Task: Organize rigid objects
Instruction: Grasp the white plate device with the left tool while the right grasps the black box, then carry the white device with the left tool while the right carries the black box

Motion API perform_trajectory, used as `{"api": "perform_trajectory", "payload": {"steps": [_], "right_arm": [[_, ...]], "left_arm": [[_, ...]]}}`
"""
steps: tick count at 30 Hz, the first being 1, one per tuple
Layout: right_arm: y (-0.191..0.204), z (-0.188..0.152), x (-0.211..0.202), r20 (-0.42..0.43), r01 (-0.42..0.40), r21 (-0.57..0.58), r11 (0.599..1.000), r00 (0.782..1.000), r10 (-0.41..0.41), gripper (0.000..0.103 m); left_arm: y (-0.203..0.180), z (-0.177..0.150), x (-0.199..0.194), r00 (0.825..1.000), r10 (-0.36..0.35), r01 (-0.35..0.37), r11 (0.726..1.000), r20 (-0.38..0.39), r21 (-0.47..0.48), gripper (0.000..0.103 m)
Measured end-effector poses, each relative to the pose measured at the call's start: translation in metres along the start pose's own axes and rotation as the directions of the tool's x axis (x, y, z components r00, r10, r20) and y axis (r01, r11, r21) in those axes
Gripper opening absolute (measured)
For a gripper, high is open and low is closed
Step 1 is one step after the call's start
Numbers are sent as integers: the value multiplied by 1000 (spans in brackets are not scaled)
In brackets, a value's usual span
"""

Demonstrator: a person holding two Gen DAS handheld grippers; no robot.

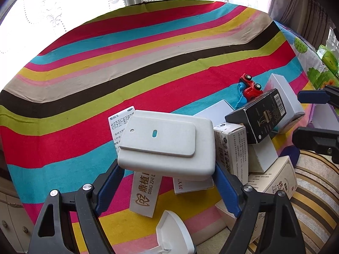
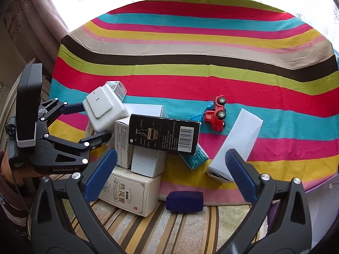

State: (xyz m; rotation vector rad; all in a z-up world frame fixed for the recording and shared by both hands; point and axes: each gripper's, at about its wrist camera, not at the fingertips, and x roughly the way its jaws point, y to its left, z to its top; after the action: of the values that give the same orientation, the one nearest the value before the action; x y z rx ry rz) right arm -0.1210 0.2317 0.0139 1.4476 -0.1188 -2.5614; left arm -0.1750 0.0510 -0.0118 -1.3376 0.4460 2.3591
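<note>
My left gripper [image 1: 167,169] is shut on a white rounded plastic case [image 1: 167,146] and holds it above the striped cloth; it also shows in the right wrist view [image 2: 103,110]. Beside it lies a heap of cartons: a black box with a barcode [image 2: 165,136], white boxes [image 2: 148,160], a cream box with Chinese print [image 2: 131,190] and a tall white carton [image 2: 237,144]. A red toy truck [image 2: 216,114] lies on its side behind them. My right gripper [image 2: 171,173] is open and empty, in front of the heap.
A dark blue pad [image 2: 184,201] lies at the cloth's near edge. A small teal box [image 2: 195,156] lies under the black box. A flat white carton with print [image 1: 144,194] and a white plastic piece [image 1: 173,232] lie below the left gripper. Curtains hang behind the table.
</note>
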Motion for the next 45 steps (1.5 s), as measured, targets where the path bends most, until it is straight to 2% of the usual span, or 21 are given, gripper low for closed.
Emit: {"api": "perform_trajectory", "payload": {"steps": [14, 21, 23, 25, 26, 45], "right_arm": [[12, 22, 27, -28, 57, 123, 991, 998, -54, 103], [13, 27, 40, -48, 81, 140, 987, 996, -75, 102], [12, 26, 41, -48, 82, 138, 987, 996, -76, 100], [12, 25, 43, -49, 79, 136, 988, 996, -73, 88], [11, 24, 43, -48, 77, 136, 988, 996, -71, 88], [13, 24, 24, 54, 54, 108, 993, 997, -61, 86]], "left_arm": [[2, -4, -3, 1000, 9, -8, 1000, 21, -16, 84], [3, -4, -7, 999, 9, -9, 1000, 34, -21, 84], [2, -5, -8, 999, 11, -11, 1000, 36, -21, 84], [2, -5, -9, 999, 12, -11, 1000, 38, -21, 84], [2, -5, -9, 999, 12, -12, 1000, 39, -22, 84], [1, -4, -18, 998, 8, -6, 999, 58, -38, 84]]}}
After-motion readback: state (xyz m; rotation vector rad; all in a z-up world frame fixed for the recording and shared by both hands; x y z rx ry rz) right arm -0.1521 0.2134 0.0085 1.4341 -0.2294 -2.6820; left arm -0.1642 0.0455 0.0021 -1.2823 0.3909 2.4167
